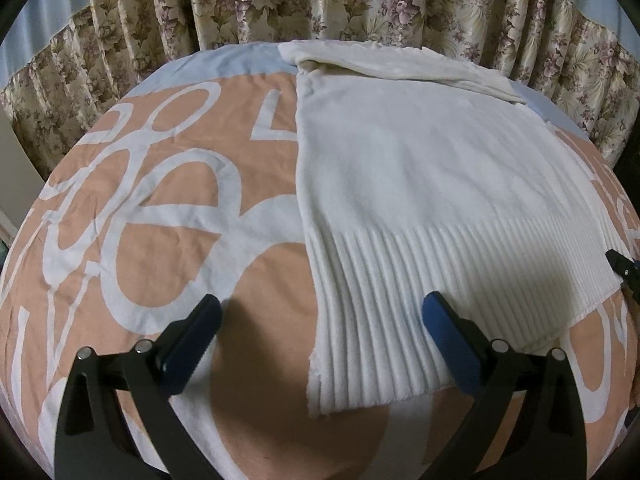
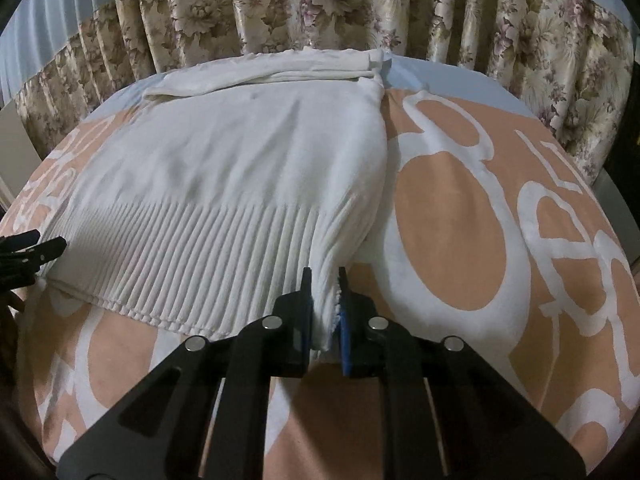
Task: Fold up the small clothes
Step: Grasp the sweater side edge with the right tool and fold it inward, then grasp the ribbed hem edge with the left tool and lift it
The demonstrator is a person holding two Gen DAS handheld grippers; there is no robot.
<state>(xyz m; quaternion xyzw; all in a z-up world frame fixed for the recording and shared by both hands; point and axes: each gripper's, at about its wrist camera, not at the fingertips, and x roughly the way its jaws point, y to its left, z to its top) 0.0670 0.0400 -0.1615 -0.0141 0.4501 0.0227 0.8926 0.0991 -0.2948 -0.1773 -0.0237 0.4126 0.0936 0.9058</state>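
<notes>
A white knit sweater point(image 1: 420, 184) lies flat on the bed, its ribbed hem toward me and its sleeves folded across the far end. My left gripper point(image 1: 320, 312) stands wide open over the hem's near left corner; one blue pad rests on the ribbing, the other is over the bedspread. In the right wrist view the same sweater point(image 2: 240, 168) shows, and my right gripper point(image 2: 325, 276) is shut on the hem's near right corner, the fabric bunched between its blue pads. The right gripper's tip point(image 1: 622, 268) peeks in at the left wrist view's right edge.
The bedspread point(image 1: 160, 216) is peach with large white lettering and a pale blue far border. Floral curtains point(image 2: 320, 4) hang close behind the bed. The left gripper's black fingers point(image 2: 32, 252) show at the left edge of the right wrist view.
</notes>
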